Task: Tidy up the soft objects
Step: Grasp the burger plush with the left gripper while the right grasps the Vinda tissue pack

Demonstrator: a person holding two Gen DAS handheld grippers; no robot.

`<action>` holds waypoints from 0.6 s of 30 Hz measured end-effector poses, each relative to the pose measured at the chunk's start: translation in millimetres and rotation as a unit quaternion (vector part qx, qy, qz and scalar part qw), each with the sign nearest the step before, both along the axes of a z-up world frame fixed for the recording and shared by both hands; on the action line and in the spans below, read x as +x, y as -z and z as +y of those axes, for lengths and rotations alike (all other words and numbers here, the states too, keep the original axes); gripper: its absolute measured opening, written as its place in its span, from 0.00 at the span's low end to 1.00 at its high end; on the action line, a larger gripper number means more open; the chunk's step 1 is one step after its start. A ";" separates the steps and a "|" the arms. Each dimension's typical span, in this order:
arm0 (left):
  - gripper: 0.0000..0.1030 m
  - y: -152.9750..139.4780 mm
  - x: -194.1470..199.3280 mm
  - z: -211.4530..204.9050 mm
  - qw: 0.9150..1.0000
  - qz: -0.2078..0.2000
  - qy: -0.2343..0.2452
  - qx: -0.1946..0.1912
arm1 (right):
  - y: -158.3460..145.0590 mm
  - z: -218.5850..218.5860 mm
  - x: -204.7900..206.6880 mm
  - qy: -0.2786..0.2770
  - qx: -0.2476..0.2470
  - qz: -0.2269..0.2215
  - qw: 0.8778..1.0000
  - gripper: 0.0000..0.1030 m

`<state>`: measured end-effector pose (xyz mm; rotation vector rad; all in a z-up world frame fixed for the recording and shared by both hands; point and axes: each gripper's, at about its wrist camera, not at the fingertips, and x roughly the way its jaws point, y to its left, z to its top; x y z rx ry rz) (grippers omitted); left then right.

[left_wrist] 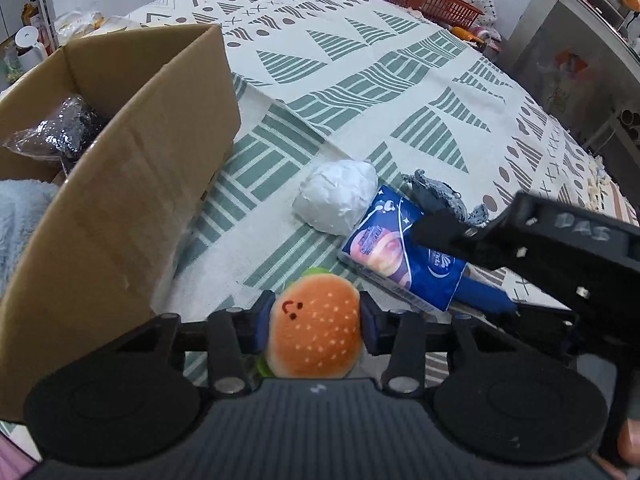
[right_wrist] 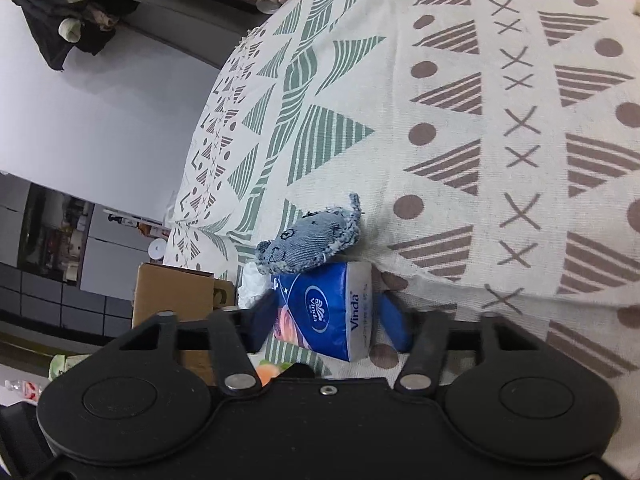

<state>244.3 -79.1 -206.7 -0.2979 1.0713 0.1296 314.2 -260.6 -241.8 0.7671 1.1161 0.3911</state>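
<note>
Burger plush [left_wrist: 315, 325] gripped; tissue pack [right_wrist: 326, 310] flat on cloth.

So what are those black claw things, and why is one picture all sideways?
They are hand-held grabbers, one in each of a person's hands, and each carries its own camera. The sideways picture comes from the right gripper, which is turned on its side. Its fingers sit around a blue Vinda tissue pack with one side not yet touching. The left gripper squeezes a plush hamburger. On the patterned tablecloth also lie a white wrapped bundle and a denim mouse toy. A cardboard box waits nearby.
</note>
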 end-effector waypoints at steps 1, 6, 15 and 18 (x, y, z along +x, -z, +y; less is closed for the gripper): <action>0.40 -1.0 -0.7 0.1 1.000 0.002 0.000 -0.001 | 1.6 0.3 1.0 0.000 -0.001 0.004 1.000 0.36; 0.40 -11.5 -9.2 -0.2 1.000 0.002 0.003 -0.002 | -1.0 -2.2 -2.8 0.008 0.003 0.007 1.000 0.29; 0.40 -38.8 -28.5 1.7 1.000 -0.016 0.001 -0.004 | -19.2 -21.9 -29.4 0.041 0.017 -0.008 0.999 0.24; 0.40 -49.3 -34.3 3.6 1.000 -0.024 0.000 -0.005 | -27.2 -24.0 -35.0 0.047 0.018 -0.020 0.999 0.24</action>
